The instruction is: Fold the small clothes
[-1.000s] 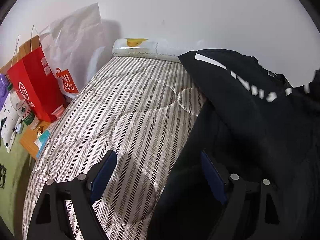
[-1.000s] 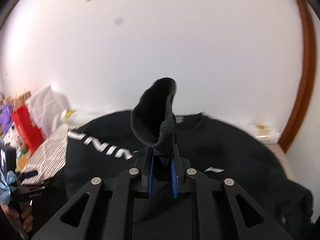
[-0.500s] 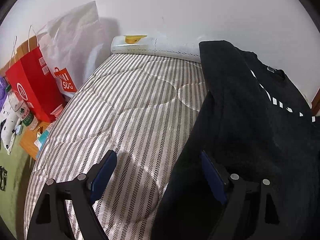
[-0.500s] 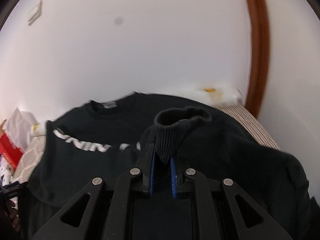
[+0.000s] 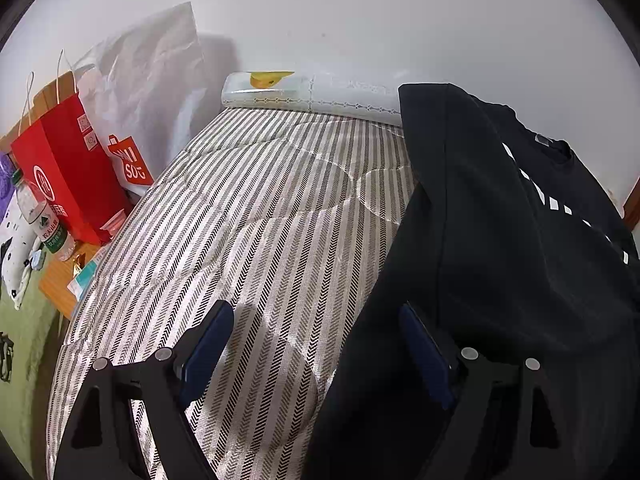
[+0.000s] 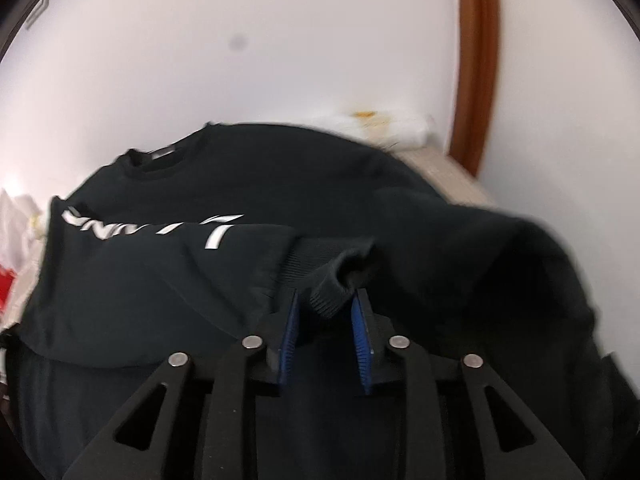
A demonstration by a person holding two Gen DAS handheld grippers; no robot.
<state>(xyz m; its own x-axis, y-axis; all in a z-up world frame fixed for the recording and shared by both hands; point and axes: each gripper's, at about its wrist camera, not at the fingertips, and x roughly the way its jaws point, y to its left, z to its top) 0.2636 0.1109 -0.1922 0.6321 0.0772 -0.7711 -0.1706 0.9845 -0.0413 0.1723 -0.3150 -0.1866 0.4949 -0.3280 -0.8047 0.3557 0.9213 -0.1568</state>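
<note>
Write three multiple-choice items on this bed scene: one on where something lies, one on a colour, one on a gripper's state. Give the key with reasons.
1. Where does the black sweatshirt lie on the striped bed cover, seen from the left wrist?
A. on its right part
B. on its left edge
C. on the floor

2. What colour is the paper bag beside the bed?
A. green
B. red
C. yellow

3. How does the right gripper stand to the ribbed cuff?
A. clamped tight on it
B. nowhere near it
C. jaws parted, cuff lying between them

Key:
1 A: the sweatshirt covers the right part, stripes bare to its left.
2 B: the bag with string handles is plainly red.
3 C: the jaws have just been opening; gaps show between the blue pads and the cuff.
</note>
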